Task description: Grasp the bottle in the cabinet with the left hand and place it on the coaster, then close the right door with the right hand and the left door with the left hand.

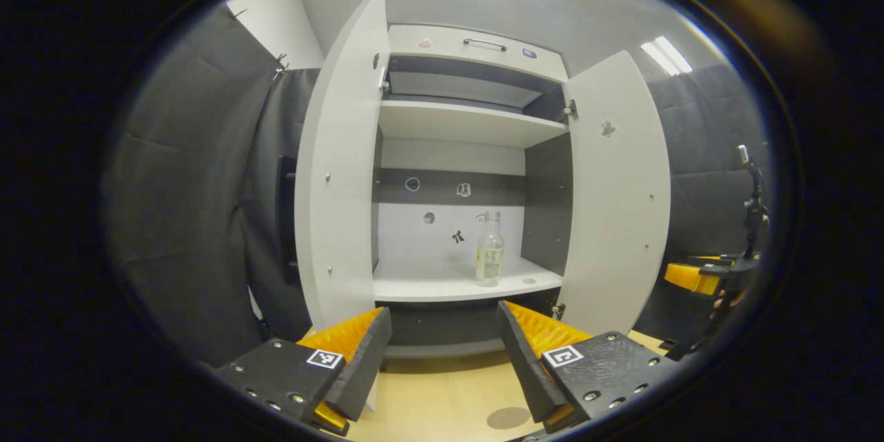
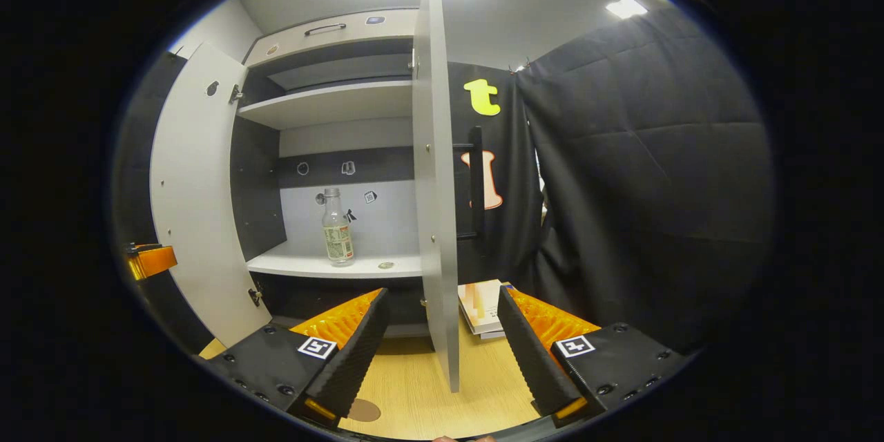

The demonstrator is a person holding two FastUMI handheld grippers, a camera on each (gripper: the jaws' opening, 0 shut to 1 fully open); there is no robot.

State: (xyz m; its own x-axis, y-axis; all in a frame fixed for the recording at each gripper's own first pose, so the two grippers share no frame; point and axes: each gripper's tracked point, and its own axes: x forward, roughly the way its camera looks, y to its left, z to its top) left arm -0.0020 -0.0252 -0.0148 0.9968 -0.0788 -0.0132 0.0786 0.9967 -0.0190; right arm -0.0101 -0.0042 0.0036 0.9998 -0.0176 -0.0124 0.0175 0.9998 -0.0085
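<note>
The cabinet (image 1: 469, 124) stands on the counter (image 1: 442, 394) with both doors open. The bottle (image 1: 489, 249) stands upright on its lower shelf. Left gripper (image 1: 444, 352) and right gripper (image 2: 442, 349) have jaws wide apart, empty.

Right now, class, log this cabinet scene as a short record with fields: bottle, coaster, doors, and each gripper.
bottle: upright on the lower shelf of the cabinet, not held
coaster: round, on the wooden table, bare
left door: open
right door: open
left gripper: open, in front of the cabinet, apart from the bottle
right gripper: open, the right door's edge between its fingers, untouched
</note>
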